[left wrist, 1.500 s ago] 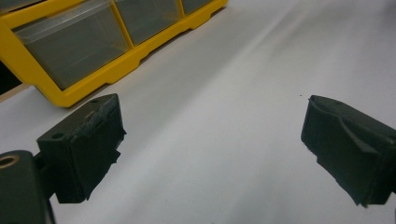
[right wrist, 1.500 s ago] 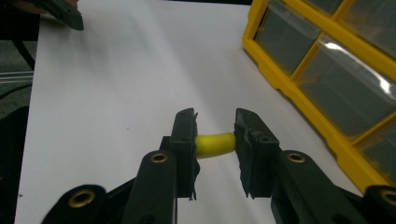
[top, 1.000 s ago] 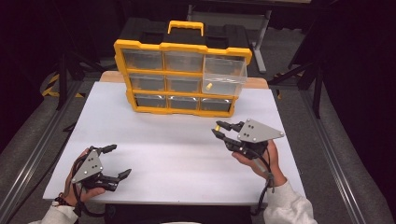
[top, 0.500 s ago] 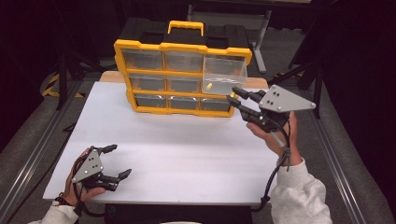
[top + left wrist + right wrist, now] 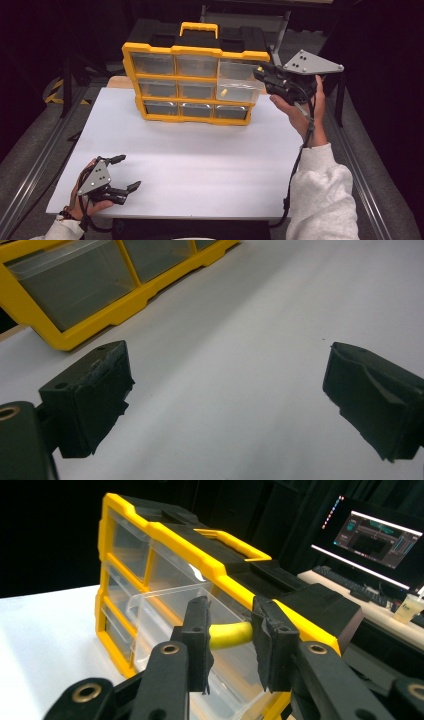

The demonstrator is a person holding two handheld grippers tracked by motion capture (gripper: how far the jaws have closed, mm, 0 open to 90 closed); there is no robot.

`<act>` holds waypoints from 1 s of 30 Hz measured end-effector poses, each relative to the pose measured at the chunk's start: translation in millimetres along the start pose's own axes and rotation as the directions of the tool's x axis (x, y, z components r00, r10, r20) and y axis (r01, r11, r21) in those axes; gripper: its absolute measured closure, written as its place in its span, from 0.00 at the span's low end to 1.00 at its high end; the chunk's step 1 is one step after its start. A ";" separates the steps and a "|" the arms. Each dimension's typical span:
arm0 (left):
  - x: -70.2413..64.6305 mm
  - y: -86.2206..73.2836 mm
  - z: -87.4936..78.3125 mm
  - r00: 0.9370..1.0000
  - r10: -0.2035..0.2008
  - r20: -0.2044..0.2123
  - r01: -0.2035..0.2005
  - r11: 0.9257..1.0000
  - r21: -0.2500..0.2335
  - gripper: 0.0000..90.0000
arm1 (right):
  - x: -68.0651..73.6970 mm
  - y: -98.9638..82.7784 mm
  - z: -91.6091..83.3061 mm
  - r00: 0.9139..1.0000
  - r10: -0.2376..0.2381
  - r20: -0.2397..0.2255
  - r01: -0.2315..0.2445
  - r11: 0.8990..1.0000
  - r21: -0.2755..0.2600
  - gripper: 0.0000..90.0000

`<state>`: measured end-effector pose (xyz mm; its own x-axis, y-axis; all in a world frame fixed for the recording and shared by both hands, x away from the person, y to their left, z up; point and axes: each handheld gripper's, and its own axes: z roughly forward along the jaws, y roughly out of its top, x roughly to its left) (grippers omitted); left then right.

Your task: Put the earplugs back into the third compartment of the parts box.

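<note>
Right gripper (image 5: 231, 639), pinching a yellow piece (image 5: 229, 635), is hovering at the pulled-out drawer (image 5: 239, 89), organizer's (image 5: 150, 50) two o'clock; centering before release seems wise.

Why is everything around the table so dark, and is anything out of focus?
High view: light falls on the white table, surroundings nearly black. Left gripper view: the near jaws look soft. Right gripper view: the yellow piece is fairly sharp, the monitor glows, blurred.
</note>
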<state>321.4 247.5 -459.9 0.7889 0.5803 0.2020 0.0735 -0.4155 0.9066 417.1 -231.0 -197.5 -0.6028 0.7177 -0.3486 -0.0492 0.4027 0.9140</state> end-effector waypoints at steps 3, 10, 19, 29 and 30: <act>-0.1 0.0 0.2 1.000 0.001 0.002 -0.001 1.000 0.001 0.08 | -3.6 -1.4 9.6 1.000 0.009 0.010 -0.009 1.000 0.022 0.77; 0.3 -0.4 0.4 1.000 0.000 0.006 0.000 1.000 0.001 0.08 | -12.1 -6.0 24.3 0.999 0.043 0.030 -0.045 0.998 0.049 0.77; 0.0 -0.1 0.3 1.000 0.002 0.007 -0.002 1.000 0.001 0.08 | -14.2 -9.1 33.7 0.997 0.038 0.065 -0.043 0.996 0.084 0.75; -0.2 0.0 0.4 1.000 0.004 0.009 -0.004 1.000 0.004 0.08 | -14.2 -10.7 37.0 0.996 0.039 0.078 -0.047 0.994 0.100 0.69; -0.3 0.0 0.4 1.000 0.004 0.009 -0.004 1.000 0.003 0.08 | -13.6 -10.3 36.5 0.996 0.038 0.077 -0.045 0.994 0.098 0.68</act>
<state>321.4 247.1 -460.0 0.7946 0.5724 0.2026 0.0721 -0.4202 0.9045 454.9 -224.2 -209.7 -0.5410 0.7741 -0.3286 0.0561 0.4231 0.9043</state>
